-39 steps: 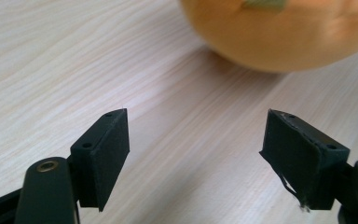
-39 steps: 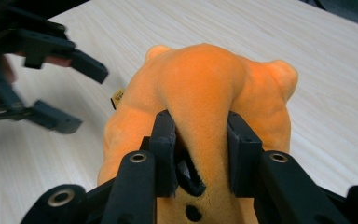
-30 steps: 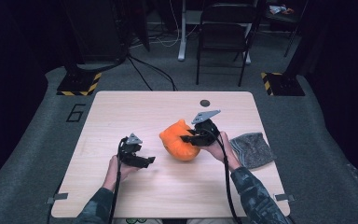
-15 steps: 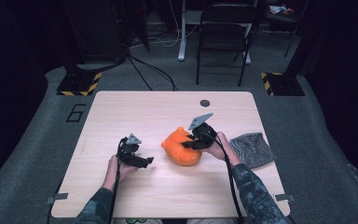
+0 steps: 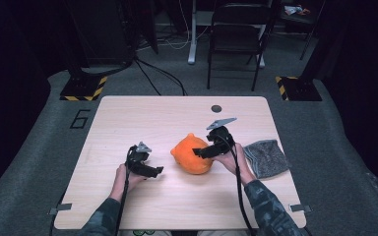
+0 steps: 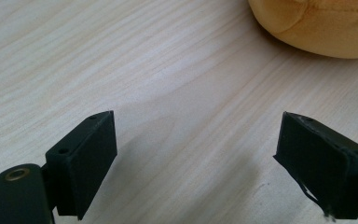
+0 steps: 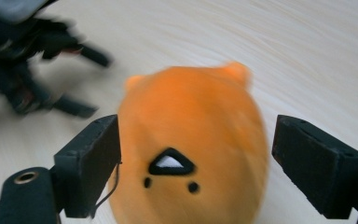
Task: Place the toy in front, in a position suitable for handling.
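Orange plush toy sits on the table between my right gripper jaws — just opened, pads off it. Left gripper spread wide, empty — plush just beyond.

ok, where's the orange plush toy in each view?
High view: orange plush toy at table centre, beside the right hand-held gripper.
Left gripper view: its edge at top right.
Right gripper view: centre, between the open jaws.
Shared landmark: the light wood table.
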`<state>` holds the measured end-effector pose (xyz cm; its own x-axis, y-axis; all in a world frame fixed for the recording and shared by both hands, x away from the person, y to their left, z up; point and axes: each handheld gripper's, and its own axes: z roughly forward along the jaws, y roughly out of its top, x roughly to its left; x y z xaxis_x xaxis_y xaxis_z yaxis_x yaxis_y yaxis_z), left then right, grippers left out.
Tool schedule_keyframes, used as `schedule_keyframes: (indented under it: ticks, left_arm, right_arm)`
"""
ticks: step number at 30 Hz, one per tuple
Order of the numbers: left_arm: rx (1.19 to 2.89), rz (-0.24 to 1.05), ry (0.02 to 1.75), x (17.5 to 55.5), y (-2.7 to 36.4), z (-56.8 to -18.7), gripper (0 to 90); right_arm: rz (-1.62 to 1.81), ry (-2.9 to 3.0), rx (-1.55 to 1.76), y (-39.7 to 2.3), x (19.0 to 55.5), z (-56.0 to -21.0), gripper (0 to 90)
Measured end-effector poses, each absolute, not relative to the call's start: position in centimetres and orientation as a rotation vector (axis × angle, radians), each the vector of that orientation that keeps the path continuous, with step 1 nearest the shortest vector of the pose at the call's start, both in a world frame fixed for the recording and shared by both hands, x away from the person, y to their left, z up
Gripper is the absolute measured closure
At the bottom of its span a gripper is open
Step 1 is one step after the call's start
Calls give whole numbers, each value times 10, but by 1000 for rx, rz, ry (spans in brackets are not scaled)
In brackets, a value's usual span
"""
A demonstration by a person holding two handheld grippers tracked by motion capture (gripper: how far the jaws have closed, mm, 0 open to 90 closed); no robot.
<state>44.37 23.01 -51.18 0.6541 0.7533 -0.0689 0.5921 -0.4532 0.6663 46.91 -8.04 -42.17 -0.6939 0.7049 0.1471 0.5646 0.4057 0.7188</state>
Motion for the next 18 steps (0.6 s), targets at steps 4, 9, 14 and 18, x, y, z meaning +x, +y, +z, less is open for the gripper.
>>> schedule_keyframes:
  ticks: [4, 9, 14, 18]
  left_arm:
    - [2200, 315, 1047, 444, 229, -512, 123]
    - [2213, 307, 1054, 444, 228, -514, 125]
    - [2222, 312, 1059, 444, 227, -516, 124]
    - [2226, 320, 1054, 445, 226, -516, 124]
  right_arm:
    - [1112, 2423, 1308, -76, 462, -432, 94]
    - [1062, 2430, 1343, -64, 462, -441, 245]
    - [1025, 2429, 1318, -65, 464, -450, 521]
    - [1044, 2437, 1276, -67, 464, -450, 624]
